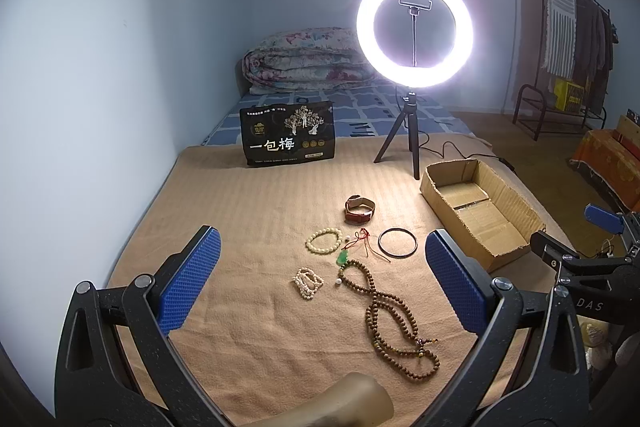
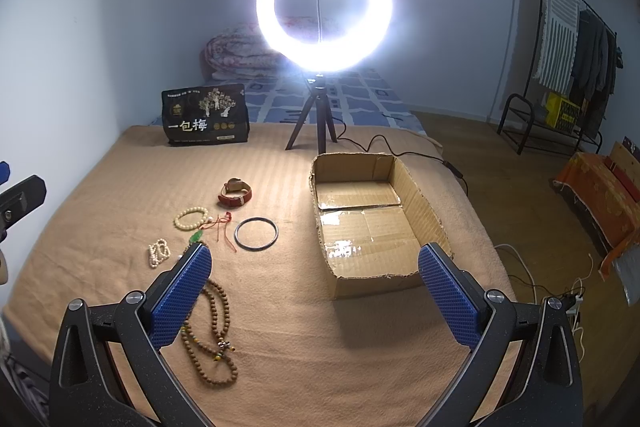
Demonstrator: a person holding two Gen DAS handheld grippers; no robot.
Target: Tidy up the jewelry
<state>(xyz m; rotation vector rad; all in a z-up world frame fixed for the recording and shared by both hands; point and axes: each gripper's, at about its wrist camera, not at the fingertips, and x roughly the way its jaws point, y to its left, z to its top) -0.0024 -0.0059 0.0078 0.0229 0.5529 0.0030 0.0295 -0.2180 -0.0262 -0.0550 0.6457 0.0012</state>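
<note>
Since nothing has gone into the box [image 2: 416,203] yet, the jewelry lies spread loose on the tan blanket [image 1: 240,211] of the bed, each piece apart enough, by my reading, to be picked singly. The box sits open-topped to the right of the pieces, probably as the place to gather them. Both grippers hang above the near edge of the bed, jaws spread wide and holding nothing. Ahead of the left gripper [image 1: 324,279], between its fingers, lie the wooden beads [image 1: 394,311], nearest, then the white bracelet [image 1: 307,282], green pendant [image 1: 342,257], cream bracelet [image 1: 324,241], bangle [image 1: 397,243] and, farthest, the watch [image 1: 359,210]. The right gripper [image 2: 316,287] faces the box's near left corner; the wooden beads pass under its left finger, the bangle beyond it.
</note>
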